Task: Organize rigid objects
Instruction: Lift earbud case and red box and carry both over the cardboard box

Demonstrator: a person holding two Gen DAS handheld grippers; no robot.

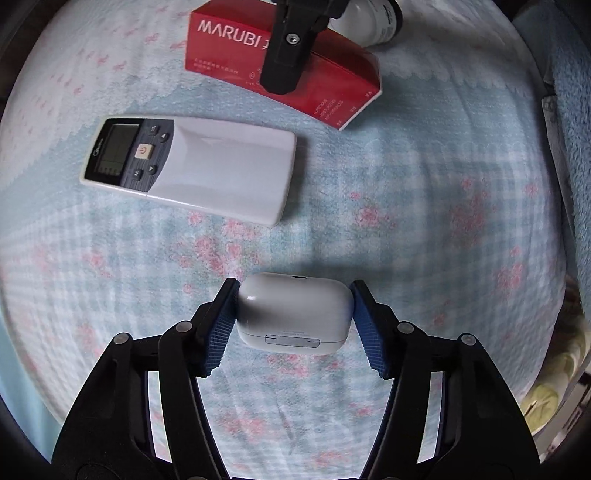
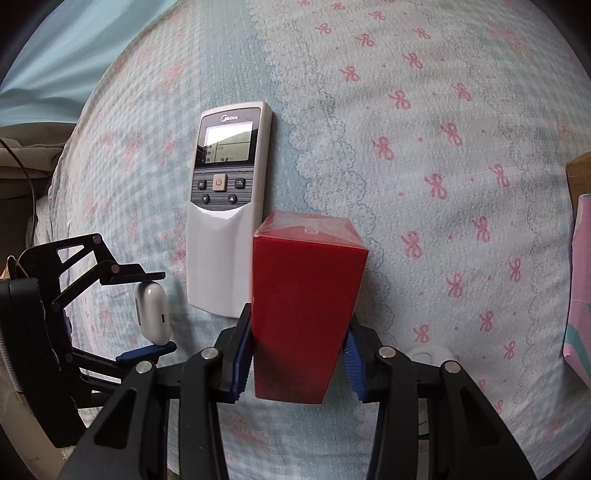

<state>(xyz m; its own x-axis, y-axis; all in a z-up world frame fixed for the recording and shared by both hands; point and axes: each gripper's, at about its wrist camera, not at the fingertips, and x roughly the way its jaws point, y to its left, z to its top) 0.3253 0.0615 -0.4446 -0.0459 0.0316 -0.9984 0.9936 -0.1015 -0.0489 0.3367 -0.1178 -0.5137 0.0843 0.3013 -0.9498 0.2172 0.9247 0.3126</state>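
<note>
My left gripper (image 1: 293, 314) is shut on a white earbuds case (image 1: 293, 314), held just above the bedsheet; it also shows in the right wrist view (image 2: 152, 312). My right gripper (image 2: 298, 350) is shut on a red MARUBI box (image 2: 306, 302), which shows in the left wrist view (image 1: 295, 62) under the right gripper's black finger. A white Midea remote (image 1: 192, 166) lies flat on the sheet between the two grippers, beside the red box in the right wrist view (image 2: 225, 199).
A white bottle with a dark cap (image 1: 369, 22) lies behind the red box. A blue towel (image 1: 572, 110) sits at the right edge. A pink and cardboard box (image 2: 580, 277) stands at the far right. The bed edge runs along the left (image 2: 48, 177).
</note>
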